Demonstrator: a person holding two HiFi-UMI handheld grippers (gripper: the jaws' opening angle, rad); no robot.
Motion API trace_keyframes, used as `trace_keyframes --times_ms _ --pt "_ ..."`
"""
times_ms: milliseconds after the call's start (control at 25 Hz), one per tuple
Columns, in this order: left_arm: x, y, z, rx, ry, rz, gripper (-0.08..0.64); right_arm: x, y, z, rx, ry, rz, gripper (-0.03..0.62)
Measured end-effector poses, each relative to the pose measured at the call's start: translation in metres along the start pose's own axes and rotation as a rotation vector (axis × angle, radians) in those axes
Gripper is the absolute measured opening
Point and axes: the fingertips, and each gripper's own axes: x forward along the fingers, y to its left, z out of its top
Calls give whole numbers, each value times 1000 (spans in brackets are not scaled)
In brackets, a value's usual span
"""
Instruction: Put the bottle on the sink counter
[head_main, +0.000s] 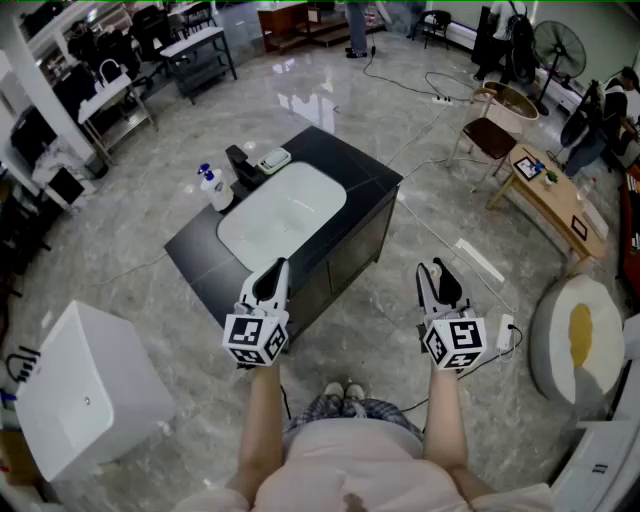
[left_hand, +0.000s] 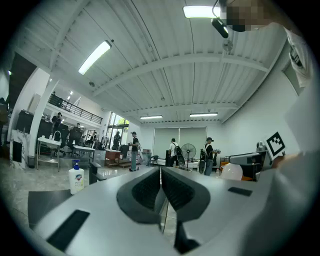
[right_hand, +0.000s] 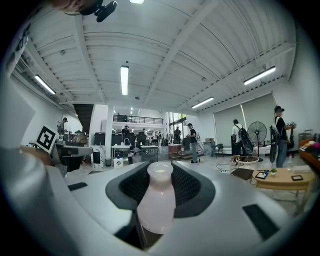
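Observation:
A pale pink bottle with a wide white mouth lies lengthwise between the jaws of my right gripper, which is shut on it. In the head view that right gripper hovers over the floor, right of the sink counter; the bottle itself is hard to make out there. The counter is dark with a white basin set into it. My left gripper is shut and empty, above the counter's near edge.
On the counter's far left stand a soap dispenser, a black faucet and a small dish. A white box sits at left, a wooden table and chair at right. Cables cross the floor.

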Motion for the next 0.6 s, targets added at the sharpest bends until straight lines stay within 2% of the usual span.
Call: trace_keyframes --times_ms 600 --pt "-1 2 -5 -10 9 2 31 2 3 1 18 -15 6 144"
